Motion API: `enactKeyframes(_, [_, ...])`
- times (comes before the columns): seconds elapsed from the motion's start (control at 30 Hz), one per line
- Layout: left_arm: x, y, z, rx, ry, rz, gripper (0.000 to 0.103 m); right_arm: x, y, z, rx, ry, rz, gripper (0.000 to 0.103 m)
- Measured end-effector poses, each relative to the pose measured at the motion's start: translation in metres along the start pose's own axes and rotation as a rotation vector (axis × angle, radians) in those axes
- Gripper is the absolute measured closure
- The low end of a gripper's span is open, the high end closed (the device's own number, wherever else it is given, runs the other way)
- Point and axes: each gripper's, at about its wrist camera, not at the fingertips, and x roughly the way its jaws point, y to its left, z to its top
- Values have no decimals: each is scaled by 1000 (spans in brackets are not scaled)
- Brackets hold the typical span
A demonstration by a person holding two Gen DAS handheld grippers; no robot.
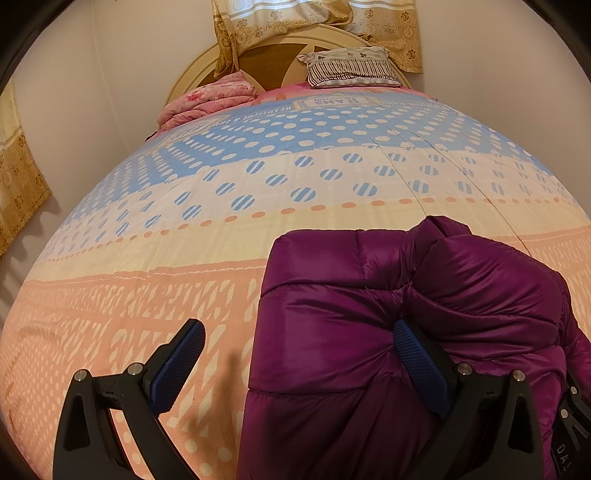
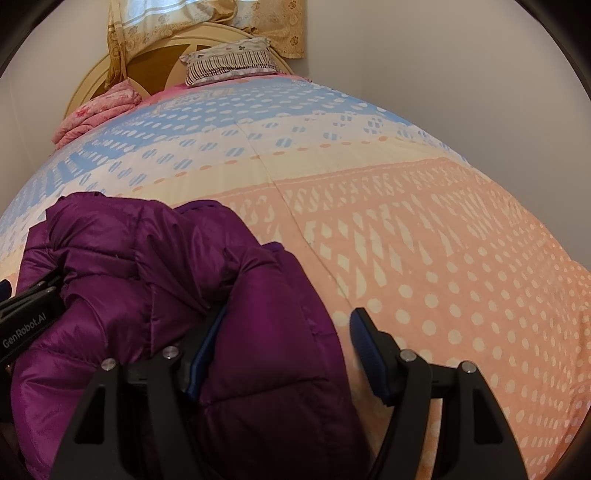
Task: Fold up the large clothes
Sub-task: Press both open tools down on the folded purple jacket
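A purple puffer jacket (image 1: 369, 325) lies bunched on the near part of the bed (image 1: 184, 258), on the pink-patterned band of a bedspread (image 2: 424, 240) that runs to cream and then blue dots farther off. At the far end a striped pillow (image 1: 351, 68) leans by the rounded headboard (image 1: 266, 59), with a rumpled pink quilt (image 1: 207, 99) to its left and a gold floral curtain (image 1: 306, 22) hanging above; plain walls close in on both sides. Nothing lies on the bedspread between the jacket and the pillow. The jacket is folded over itself into a rough block, its quilted channels running across; its longer side seems to run from the near edge toward the headboard, though the heaped right part makes this hard to tell. The left tongs (image 1: 299, 354) stand wide open, the right finger pressed into the jacket's surface and the left finger over bare bedspread. The right tongs (image 2: 284, 347) are likewise spread wide, the left finger tucked against a jacket fold and the right finger over the bedspread, with the jacket's right edge between them.
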Motion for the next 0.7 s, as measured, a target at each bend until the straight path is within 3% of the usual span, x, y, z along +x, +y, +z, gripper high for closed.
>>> enactKeyframes(0.7, [-11,4,0,-20,32,-37,1,0,-1,-1,-4,-13,-4,34])
